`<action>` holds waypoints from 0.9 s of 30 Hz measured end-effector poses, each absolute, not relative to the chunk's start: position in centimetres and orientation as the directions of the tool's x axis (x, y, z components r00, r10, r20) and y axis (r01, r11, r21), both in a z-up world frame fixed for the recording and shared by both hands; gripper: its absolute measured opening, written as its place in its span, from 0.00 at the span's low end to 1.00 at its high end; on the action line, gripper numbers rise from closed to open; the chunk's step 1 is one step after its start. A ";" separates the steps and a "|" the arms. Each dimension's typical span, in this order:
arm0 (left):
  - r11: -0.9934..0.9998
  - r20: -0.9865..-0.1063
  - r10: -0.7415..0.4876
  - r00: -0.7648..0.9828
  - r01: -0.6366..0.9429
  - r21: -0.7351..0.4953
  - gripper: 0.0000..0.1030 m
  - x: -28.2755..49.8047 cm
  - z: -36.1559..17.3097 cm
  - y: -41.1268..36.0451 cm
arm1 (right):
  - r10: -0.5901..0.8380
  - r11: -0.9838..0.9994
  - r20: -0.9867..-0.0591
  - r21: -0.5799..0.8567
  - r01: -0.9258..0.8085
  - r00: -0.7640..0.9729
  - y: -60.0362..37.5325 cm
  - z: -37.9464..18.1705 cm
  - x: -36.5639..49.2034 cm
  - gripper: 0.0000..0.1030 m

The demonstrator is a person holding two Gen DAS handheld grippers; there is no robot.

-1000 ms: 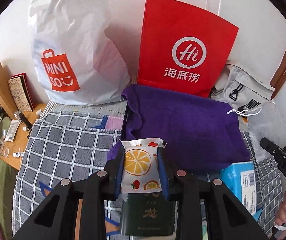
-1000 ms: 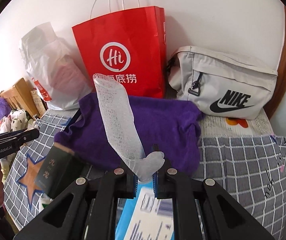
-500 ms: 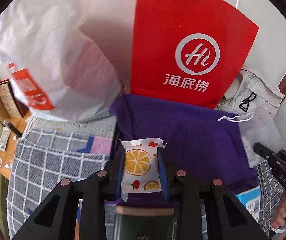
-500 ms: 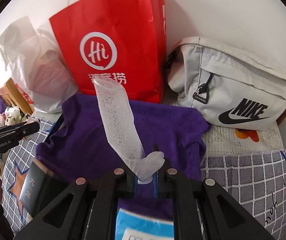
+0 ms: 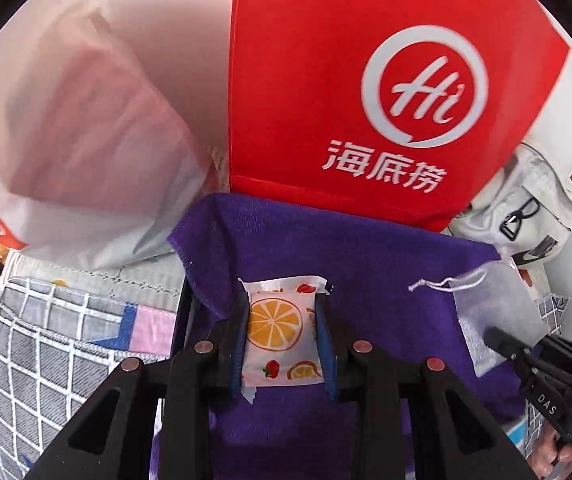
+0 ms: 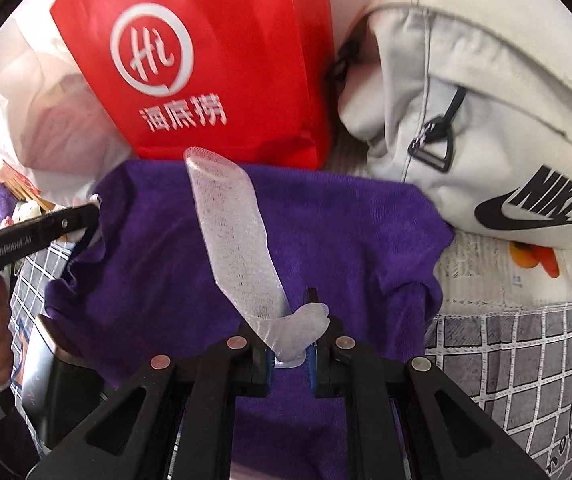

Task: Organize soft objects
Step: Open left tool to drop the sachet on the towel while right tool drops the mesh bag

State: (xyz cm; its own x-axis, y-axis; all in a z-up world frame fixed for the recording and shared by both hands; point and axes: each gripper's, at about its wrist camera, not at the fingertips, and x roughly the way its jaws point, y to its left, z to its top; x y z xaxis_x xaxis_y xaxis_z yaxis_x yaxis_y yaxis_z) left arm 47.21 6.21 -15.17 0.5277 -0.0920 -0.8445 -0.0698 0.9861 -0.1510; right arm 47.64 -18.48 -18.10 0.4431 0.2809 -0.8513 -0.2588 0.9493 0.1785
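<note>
My left gripper (image 5: 281, 312) is shut on a small white pouch printed with orange slices (image 5: 277, 332), held over the purple towel (image 5: 366, 272). My right gripper (image 6: 290, 336) is shut on a white mesh drawstring bag (image 6: 237, 240), which stands up over the same purple towel (image 6: 346, 232). In the left wrist view the mesh bag (image 5: 494, 316) shows at the right with the right gripper's finger (image 5: 506, 344) on it. The left gripper's finger (image 6: 45, 228) shows at the left of the right wrist view.
A red paper Hi bag (image 5: 366, 80) stands behind the towel, a white plastic bag (image 5: 77, 132) to its left, a grey Nike bag (image 6: 486, 120) to its right. A dark box (image 6: 45, 364) lies at the towel's left edge. Grey checked bedding (image 6: 526, 360) lies around.
Both grippers have moved forward toward the red bag and the towel, each still holding its item. The bags at the back look much larger now.
</note>
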 end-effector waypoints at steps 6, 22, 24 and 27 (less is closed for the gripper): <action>0.978 -0.852 -0.138 0.506 -0.064 -0.196 0.28 48.4 -16.5 6.6 | 0.288 0.949 -0.870 0.202 -0.243 0.400 -18.7 -20.0 48.5 0.14; 0.957 -0.838 -0.224 0.498 -0.051 -0.286 0.52 50.3 -18.0 7.2 | 0.292 0.946 -0.855 0.193 -0.259 0.429 -19.4 -19.6 48.3 0.54; 0.956 -0.836 -0.230 0.498 -0.046 -0.291 0.53 50.2 -17.9 7.0 | 0.274 0.951 -0.852 0.171 -0.259 0.446 -19.6 -19.1 48.1 0.59; 0.955 -0.841 -0.242 0.484 -0.037 -0.296 0.62 49.8 -17.5 7.0 | 0.262 0.955 -0.846 0.157 -0.252 0.464 -20.0 -18.2 47.7 0.60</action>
